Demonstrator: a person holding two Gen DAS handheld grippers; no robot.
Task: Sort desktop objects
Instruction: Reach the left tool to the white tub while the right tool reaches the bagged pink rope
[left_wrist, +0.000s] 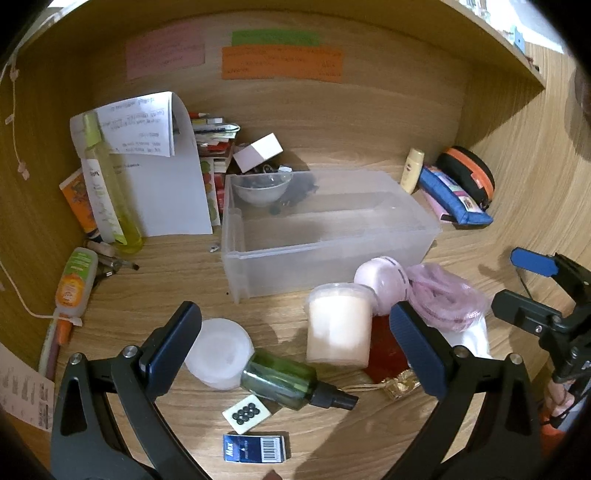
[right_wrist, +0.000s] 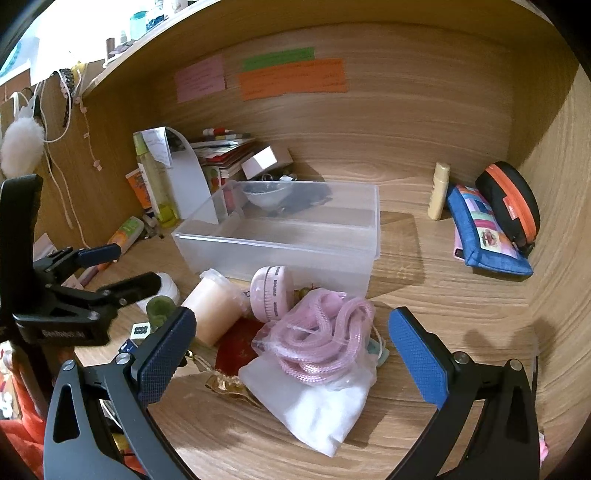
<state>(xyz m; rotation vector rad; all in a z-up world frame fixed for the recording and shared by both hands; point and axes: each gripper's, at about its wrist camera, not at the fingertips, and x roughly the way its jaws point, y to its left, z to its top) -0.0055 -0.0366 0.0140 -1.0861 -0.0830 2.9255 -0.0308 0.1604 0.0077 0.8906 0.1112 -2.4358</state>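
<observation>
A clear plastic bin stands mid-desk, holding nothing I can make out. In front of it lie a cream-filled jar, a round pink case, a bag of pink cord, a green spray bottle, a white round lid, a dice tile and a blue staples box. My left gripper is open above the bottle and jar. My right gripper is open over the cord bag.
Papers, a tall yellow bottle and tubes crowd the back left. A small glass bowl and a white box sit behind the bin. A cream bottle, blue pouch and black-orange case lie at right. Wooden walls enclose the desk.
</observation>
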